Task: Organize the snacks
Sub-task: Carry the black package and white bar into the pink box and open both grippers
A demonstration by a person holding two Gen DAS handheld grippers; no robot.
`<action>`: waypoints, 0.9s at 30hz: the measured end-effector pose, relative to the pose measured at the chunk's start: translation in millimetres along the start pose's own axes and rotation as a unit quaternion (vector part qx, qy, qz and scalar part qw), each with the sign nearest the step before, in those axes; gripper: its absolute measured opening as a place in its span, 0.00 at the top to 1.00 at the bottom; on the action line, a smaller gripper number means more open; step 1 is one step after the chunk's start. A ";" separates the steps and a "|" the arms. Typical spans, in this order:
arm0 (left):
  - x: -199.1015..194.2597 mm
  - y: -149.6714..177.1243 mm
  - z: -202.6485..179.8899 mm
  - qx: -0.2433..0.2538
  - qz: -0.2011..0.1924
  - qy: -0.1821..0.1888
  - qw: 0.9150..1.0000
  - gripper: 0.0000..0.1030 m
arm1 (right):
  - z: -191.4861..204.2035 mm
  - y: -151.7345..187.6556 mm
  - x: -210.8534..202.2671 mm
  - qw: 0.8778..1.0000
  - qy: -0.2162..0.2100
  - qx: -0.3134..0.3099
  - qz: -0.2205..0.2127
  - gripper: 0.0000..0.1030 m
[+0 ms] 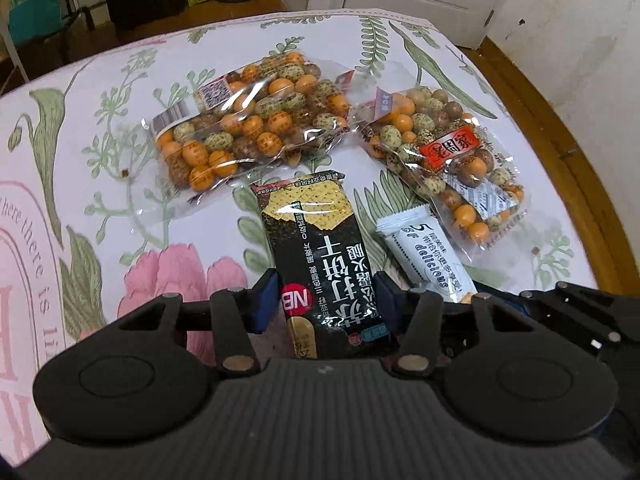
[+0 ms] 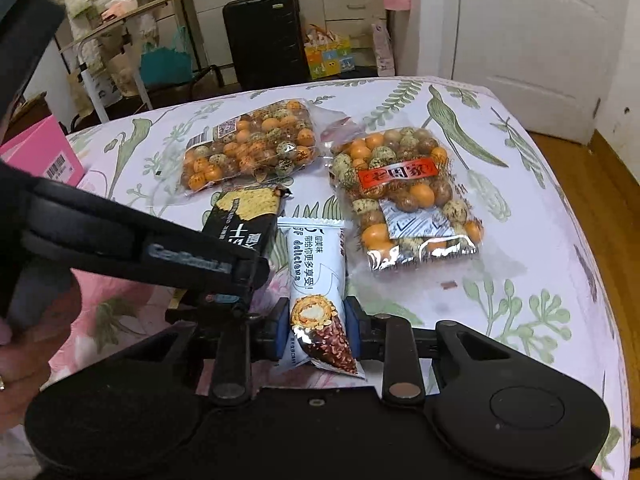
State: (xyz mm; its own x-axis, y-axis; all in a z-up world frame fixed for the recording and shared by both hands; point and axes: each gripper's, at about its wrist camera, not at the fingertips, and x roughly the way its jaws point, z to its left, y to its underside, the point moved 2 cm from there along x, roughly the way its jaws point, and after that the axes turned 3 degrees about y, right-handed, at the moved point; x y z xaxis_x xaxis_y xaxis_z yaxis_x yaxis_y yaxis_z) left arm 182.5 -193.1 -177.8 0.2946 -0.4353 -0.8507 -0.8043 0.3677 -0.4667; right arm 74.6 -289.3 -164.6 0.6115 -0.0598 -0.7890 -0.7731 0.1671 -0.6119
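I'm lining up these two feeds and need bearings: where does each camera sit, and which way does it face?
Left wrist: on the left gripper, looking down its fingers at the black cracker pack between them.
Right wrist: on the right gripper, shut on the white snack bar; a hand shows at left.
Both show two nut bags and the floral tablecloth.

White door [image 2: 532,40], wood floor [image 2: 600,168], black suitcase [image 2: 262,36] & drawers [image 2: 352,0] behind floral-cloth table [image 2: 520,184].
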 end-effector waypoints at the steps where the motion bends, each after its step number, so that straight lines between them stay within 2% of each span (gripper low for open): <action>1: -3.4 1.8 2.3 -0.004 -0.001 0.003 1.000 0.52 | 1.1 0.4 -2.8 1.000 0.002 0.002 0.000 0.69; 8: -38.6 14.7 16.8 -0.025 -0.013 0.019 0.999 0.52 | 15.6 3.7 -20.5 1.000 -0.015 0.009 0.009 0.69; 15: -66.3 25.0 24.5 -0.031 -0.009 0.014 0.999 0.52 | 36.7 1.3 -38.8 0.999 -0.047 0.004 0.016 0.69; 22: -92.5 46.3 43.5 -0.045 0.018 -0.017 0.999 0.52 | 60.7 1.0 -59.0 0.996 -0.067 -0.032 0.041 0.69; 27: -119.3 59.8 64.4 -0.073 0.041 -0.004 0.996 0.52 | 77.1 2.2 -73.4 0.993 -0.090 -0.042 0.062 0.69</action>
State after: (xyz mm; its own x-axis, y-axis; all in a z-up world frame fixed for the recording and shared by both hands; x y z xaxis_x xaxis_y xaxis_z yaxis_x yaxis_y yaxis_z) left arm 132.5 -66.3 -119.8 0.2295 -0.4014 -0.8867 -0.8923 0.2771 -0.3565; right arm 41.0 -208.7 -103.7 0.5249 0.1340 -0.8406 -0.8512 0.0790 -0.5189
